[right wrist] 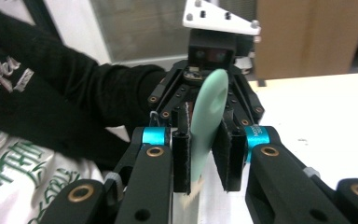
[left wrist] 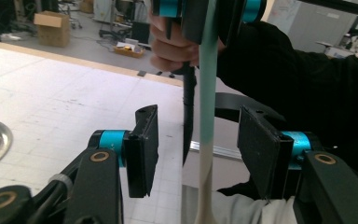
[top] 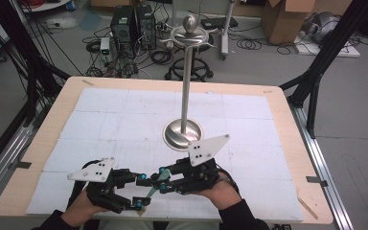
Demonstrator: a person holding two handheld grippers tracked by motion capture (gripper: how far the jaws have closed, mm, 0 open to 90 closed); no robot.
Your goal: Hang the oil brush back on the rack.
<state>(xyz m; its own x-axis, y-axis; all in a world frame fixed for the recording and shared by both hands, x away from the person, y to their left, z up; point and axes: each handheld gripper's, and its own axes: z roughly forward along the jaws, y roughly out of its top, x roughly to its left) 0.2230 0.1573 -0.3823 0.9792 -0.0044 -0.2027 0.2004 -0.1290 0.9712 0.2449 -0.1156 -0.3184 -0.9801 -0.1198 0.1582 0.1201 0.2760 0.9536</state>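
I hold the mint-green spatula [top: 154, 184] in my right gripper [top: 163, 180], its fingers [right wrist: 182, 154] clamped on the blade, just in front of the steel stand [top: 184, 129] that rises from the bench [top: 287, 124]. My left gripper [top: 141, 191] stands apart from it: the pale handle end runs through the gap between its fingers [left wrist: 142, 149], touching neither pad, nearer the right-hand one in the left gripper view. Both grippers hover near the bench edge, well short of the stand's base.
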